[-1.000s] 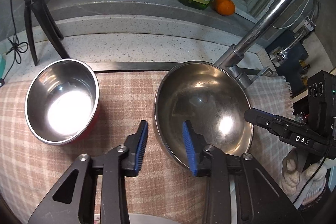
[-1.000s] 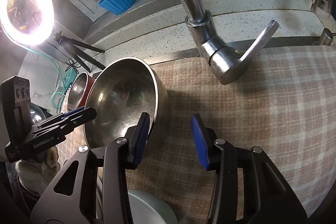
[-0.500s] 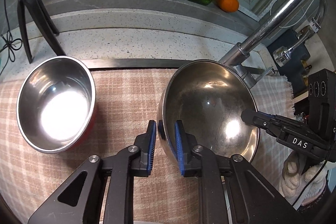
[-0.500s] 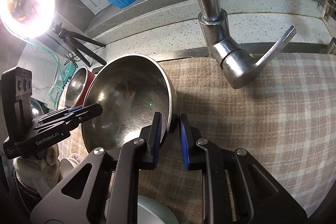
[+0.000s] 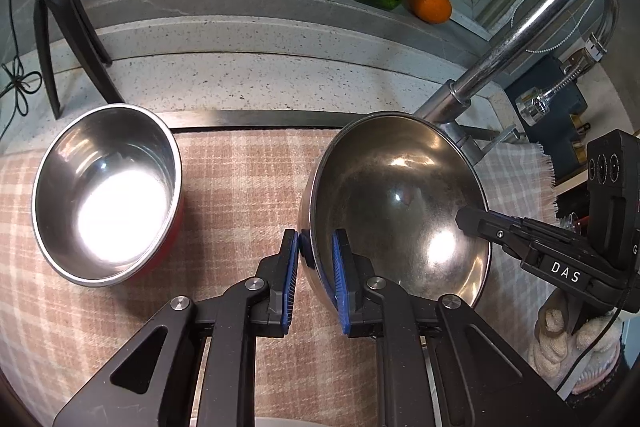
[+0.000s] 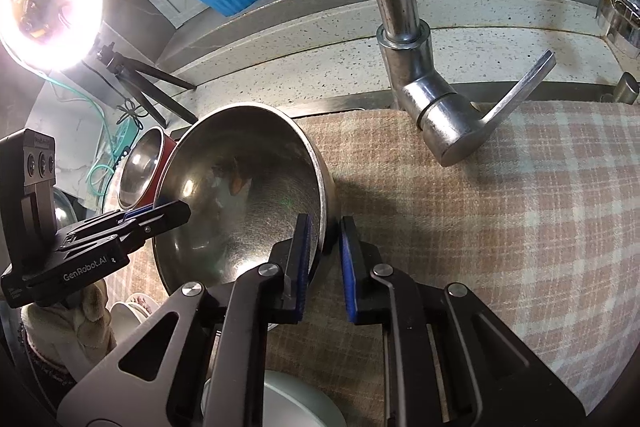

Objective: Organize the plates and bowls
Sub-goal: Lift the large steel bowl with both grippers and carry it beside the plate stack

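Currently: large steel bowl (image 5: pixel 400 203), rigid, light, slippery; left claw (image 5: pixel 316 259) and right claw (image 6: pixel 325 247) clamped on opposite rim edges.

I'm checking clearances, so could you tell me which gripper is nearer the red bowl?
Left. The left gripper clamps the big steel bowl's rim on the side facing the red bowl; the right gripper clamps the opposite rim, farther away.

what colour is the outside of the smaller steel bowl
Red on the outside of the smaller bowl, steel inside; it shows best in the right wrist view, beyond the big bowl.
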`<state>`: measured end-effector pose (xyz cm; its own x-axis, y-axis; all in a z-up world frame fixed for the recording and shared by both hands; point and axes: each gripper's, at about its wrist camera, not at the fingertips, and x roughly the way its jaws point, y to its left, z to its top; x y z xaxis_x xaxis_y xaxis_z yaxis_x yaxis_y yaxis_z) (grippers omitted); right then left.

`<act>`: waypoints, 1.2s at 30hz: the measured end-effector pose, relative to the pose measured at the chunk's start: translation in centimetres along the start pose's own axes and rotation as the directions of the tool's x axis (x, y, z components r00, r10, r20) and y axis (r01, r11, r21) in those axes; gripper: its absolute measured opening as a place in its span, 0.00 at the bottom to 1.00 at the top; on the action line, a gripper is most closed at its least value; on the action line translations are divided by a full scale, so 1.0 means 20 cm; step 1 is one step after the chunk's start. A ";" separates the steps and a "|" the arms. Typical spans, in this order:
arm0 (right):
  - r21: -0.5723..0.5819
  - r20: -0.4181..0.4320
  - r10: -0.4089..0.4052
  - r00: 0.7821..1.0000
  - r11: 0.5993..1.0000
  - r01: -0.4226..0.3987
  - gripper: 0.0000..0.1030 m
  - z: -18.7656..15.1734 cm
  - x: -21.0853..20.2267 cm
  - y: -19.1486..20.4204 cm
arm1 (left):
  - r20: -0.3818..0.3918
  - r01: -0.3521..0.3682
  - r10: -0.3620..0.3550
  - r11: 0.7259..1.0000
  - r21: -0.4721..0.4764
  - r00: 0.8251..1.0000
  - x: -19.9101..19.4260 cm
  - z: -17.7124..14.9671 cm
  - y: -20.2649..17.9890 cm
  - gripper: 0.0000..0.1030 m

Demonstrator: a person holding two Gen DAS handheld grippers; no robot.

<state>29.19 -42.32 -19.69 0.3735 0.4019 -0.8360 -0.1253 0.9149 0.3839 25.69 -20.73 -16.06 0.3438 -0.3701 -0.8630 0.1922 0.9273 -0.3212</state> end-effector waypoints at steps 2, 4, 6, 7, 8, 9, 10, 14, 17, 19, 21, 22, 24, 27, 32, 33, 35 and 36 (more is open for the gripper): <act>0.001 0.002 -0.005 1.000 1.000 0.005 0.14 0.00 -0.01 0.01 | 0.000 0.000 0.000 1.000 -0.001 1.000 0.00 0.00 0.00 0.15; 0.000 0.004 -0.008 1.000 1.000 0.008 0.13 -0.01 -0.02 0.02 | 0.002 0.000 0.000 1.000 -0.002 1.000 -0.01 -0.01 0.00 0.15; -0.003 0.009 -0.008 1.000 1.000 0.008 0.13 -0.01 -0.03 0.03 | 0.007 0.003 -0.003 1.000 -0.003 1.000 -0.03 -0.02 0.00 0.15; -0.005 0.012 -0.008 1.000 1.000 0.008 0.13 -0.02 -0.04 0.04 | 0.011 0.003 -0.003 1.000 -0.002 1.000 -0.04 -0.02 0.00 0.15; -0.007 0.016 -0.008 1.000 1.000 0.008 0.13 -0.02 -0.05 0.05 | 0.016 0.004 -0.004 1.000 -0.001 1.000 -0.05 -0.02 0.00 0.15; -0.008 0.019 -0.007 1.000 1.000 0.008 0.13 -0.03 -0.06 0.06 | 0.021 0.005 -0.005 1.000 -0.001 1.000 -0.06 -0.03 0.00 0.15; -0.008 0.024 -0.005 1.000 1.000 0.006 0.13 -0.03 -0.07 0.07 | 0.024 0.006 -0.006 1.000 -0.002 1.000 -0.07 -0.03 0.01 0.15; -0.014 0.042 0.002 0.999 1.000 -0.001 0.13 -0.05 -0.11 0.13 | 0.048 0.010 -0.010 1.000 -0.004 0.999 -0.14 -0.05 0.02 0.15; -0.023 0.053 0.009 0.999 1.000 -0.008 0.13 -0.06 -0.15 0.20 | 0.067 0.010 -0.010 1.000 -0.001 0.998 -0.20 -0.07 0.04 0.15; -0.031 0.059 0.013 0.998 0.999 -0.011 0.13 -0.08 -0.17 0.25 | 0.082 0.010 -0.010 1.000 -0.001 0.997 -0.25 -0.09 0.07 0.15; -0.037 0.065 0.020 0.998 0.999 -0.017 0.13 -0.09 -0.19 0.31 | 0.096 0.009 -0.009 1.000 -0.001 0.995 -0.30 -0.10 0.09 0.15; -0.041 0.067 0.024 0.997 0.999 -0.022 0.13 -0.09 -0.20 0.33 | 0.103 0.009 -0.008 1.000 -0.002 0.995 -0.32 -0.12 0.11 0.15; -0.052 0.074 0.034 0.997 0.998 -0.030 0.13 -0.11 -0.22 0.41 | 0.115 0.008 -0.007 1.000 -0.007 0.993 -0.37 -0.14 0.15 0.15; -0.068 0.081 0.045 0.996 0.997 -0.040 0.13 -0.14 -0.24 0.51 | 0.132 0.003 -0.001 1.000 -0.015 0.991 -0.45 -0.18 0.21 0.15; -0.107 0.077 0.072 0.994 0.992 -0.064 0.13 -0.19 -0.23 0.68 | 0.159 -0.007 0.012 0.999 -0.035 0.987 -0.58 -0.26 0.31 0.15; -0.115 0.071 0.079 0.994 0.991 -0.070 0.13 -0.20 -0.23 0.72 | 0.165 -0.010 0.017 0.999 -0.041 0.986 -0.61 -0.28 0.34 0.15; -0.133 0.061 0.089 0.994 0.988 -0.081 0.13 -0.23 -0.21 0.80 | 0.173 -0.019 0.028 0.998 -0.052 0.985 -0.66 -0.32 0.39 0.15; -0.141 0.054 0.094 0.994 0.986 -0.086 0.13 -0.24 -0.20 0.83 | 0.176 -0.024 0.034 0.998 -0.061 0.984 -0.69 -0.34 0.42 0.15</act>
<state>21.18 -28.45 -11.90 0.4094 0.4838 -0.7735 -0.2853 0.8732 0.3952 16.38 -7.42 -9.56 0.5069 -0.3420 -0.7913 0.1273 0.9376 -0.3237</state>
